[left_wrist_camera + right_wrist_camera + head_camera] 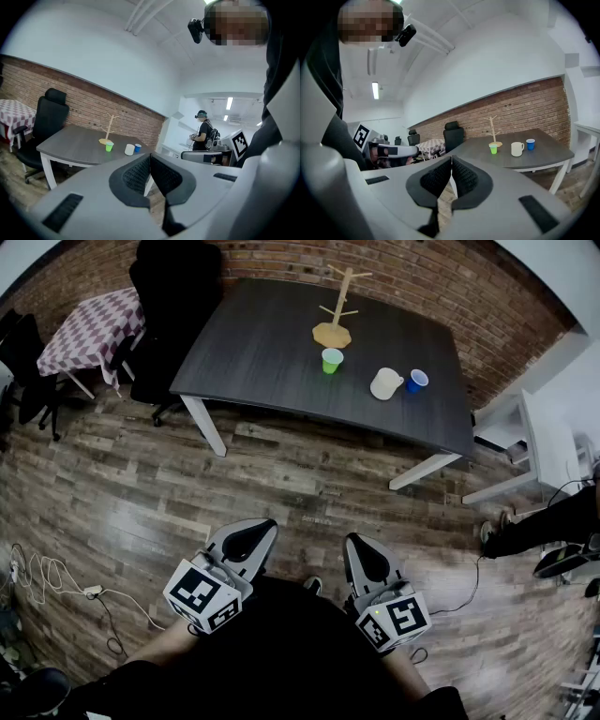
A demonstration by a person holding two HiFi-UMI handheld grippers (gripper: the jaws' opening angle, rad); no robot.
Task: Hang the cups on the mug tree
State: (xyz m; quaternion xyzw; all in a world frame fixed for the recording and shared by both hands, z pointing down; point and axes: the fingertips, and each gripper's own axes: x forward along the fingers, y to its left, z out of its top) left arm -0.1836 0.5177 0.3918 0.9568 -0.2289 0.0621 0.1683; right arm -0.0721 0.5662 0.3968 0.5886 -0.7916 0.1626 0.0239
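Observation:
A wooden mug tree [336, 310] stands on the dark grey table [272, 352] across the room. In front of it sit a green cup [332, 360], a cream mug [384, 383] and a blue cup [417, 381]. The same tree [110, 129] and cups [109, 147] show small in the left gripper view, and the tree [493, 131] and mug [517, 149] show in the right gripper view. My left gripper [251, 538] and right gripper [366, 560] are held close to my body, far from the table. Both are shut with nothing between their pads.
A black office chair [173, 296] stands at the table's left end, and a small table with a checked cloth [89, 329] beside it. Wooden floor lies between me and the table. A white shelf [553, 446] and a person's legs [539, 526] are on the right. Cables [47, 577] lie on the floor at left.

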